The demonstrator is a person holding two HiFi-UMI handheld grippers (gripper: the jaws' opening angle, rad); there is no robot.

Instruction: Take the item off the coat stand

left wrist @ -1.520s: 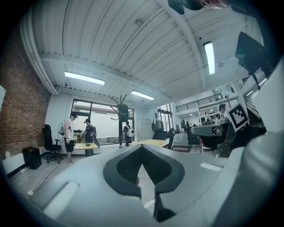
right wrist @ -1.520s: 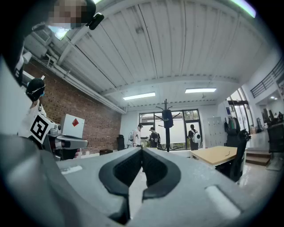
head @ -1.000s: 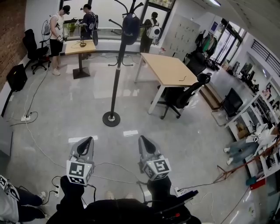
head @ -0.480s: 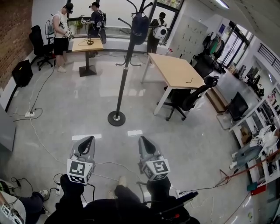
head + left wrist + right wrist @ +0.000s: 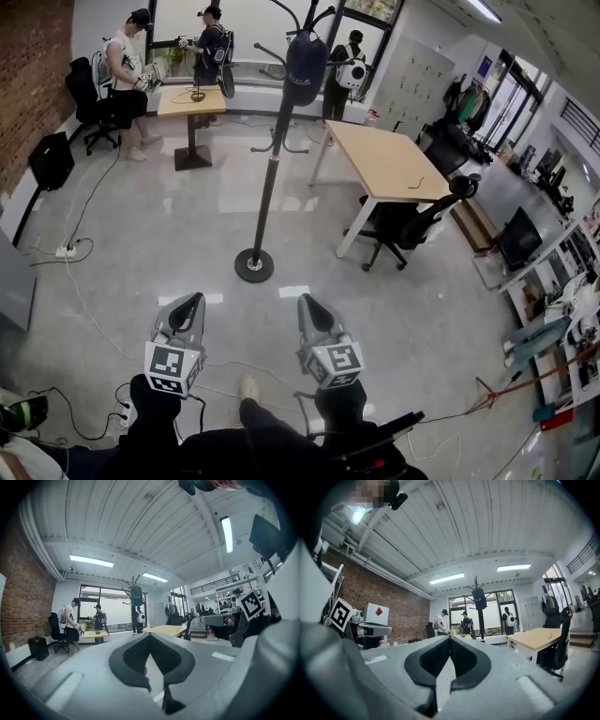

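The dark item (image 5: 306, 67), a bag or cap by its look, hangs from a top hook of the coat stand (image 5: 270, 178), well ahead of and above both claws. It looks soft and light and would likely sag, so I would pinch its upper part near the hook and lift it clear. The left claw (image 5: 190, 302) and right claw (image 5: 307, 302) are both closed on nothing, held level. Compared with a second ago the stand is nearer; the claws are closed as before.
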